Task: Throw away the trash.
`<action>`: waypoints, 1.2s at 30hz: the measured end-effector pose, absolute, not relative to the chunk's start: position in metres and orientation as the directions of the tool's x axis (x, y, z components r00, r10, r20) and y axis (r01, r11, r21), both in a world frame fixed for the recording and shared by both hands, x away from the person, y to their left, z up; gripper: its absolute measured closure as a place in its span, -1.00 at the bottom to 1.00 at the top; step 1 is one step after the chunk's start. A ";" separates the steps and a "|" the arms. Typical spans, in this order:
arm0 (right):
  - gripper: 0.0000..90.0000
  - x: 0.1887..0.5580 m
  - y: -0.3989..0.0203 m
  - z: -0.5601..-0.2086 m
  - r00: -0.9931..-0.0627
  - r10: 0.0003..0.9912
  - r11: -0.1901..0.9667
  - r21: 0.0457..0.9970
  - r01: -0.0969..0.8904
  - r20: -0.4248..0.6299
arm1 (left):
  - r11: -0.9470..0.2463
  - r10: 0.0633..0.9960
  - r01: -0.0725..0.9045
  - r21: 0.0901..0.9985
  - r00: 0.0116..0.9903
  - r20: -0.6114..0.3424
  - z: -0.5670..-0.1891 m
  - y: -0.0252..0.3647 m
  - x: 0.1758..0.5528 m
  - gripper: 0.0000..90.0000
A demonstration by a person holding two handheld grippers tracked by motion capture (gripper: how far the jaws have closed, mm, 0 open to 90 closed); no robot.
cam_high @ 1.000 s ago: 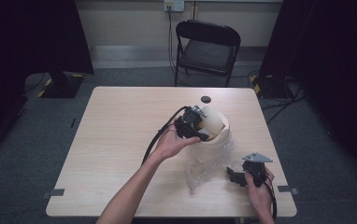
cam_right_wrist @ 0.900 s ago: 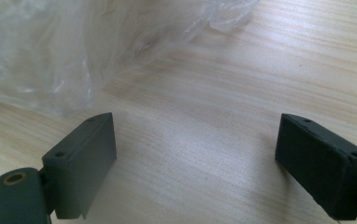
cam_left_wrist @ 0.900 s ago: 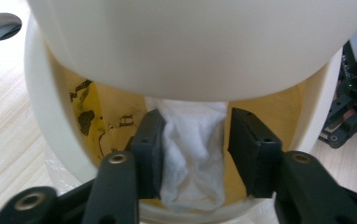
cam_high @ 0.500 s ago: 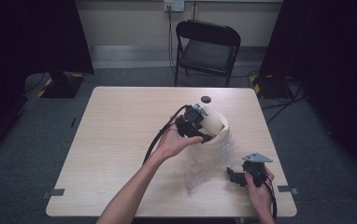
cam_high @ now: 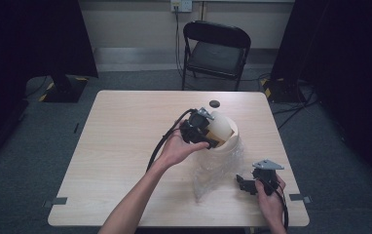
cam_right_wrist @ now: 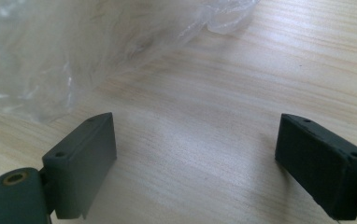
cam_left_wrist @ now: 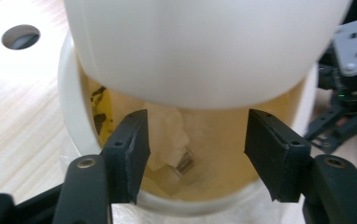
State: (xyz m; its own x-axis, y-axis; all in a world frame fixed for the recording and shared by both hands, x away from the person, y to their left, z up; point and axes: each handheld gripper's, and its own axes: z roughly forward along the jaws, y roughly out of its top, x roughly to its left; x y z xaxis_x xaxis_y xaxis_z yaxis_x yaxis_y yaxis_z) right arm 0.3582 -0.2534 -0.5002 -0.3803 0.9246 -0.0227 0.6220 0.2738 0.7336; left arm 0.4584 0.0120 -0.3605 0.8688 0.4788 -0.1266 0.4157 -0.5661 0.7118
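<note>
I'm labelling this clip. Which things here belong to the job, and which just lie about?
In the job:
- white bin
- swing lid
- clear bag
- left gripper, open at the bin's mouth

Lying about:
- black disc
- folding chair
- right gripper, open

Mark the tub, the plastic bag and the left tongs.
tub point(cam_left_wrist: 71, 116), left gripper view, left rim.
plastic bag point(cam_high: 213, 175), high view, crumpled middle.
left tongs point(cam_left_wrist: 193, 149), left gripper view, gap midway between the tips.

One bin point(cam_high: 222, 134), one plastic bag point(cam_high: 212, 171), one chair point(cam_high: 216, 48) — two claws point(cam_high: 212, 140) point(cam_high: 242, 183).
</note>
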 end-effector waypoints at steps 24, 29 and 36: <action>-0.74 0.358 -0.253 -0.500 -0.380 0.925 0.272 0.733 0.623 -0.020 | -0.477 0.533 0.398 0.784 0.840 -0.102 -0.357 0.077 0.434 -0.44; -0.74 0.358 -0.253 -0.500 -0.380 0.925 0.272 0.733 0.623 -0.020 | -0.443 0.566 0.413 0.796 0.817 -0.109 -0.364 0.098 0.430 -0.53; -0.74 0.358 -0.253 -0.500 -0.380 0.925 0.272 0.733 0.623 -0.020 | -0.433 0.621 0.428 0.793 0.779 -0.082 -0.370 0.127 0.426 -0.64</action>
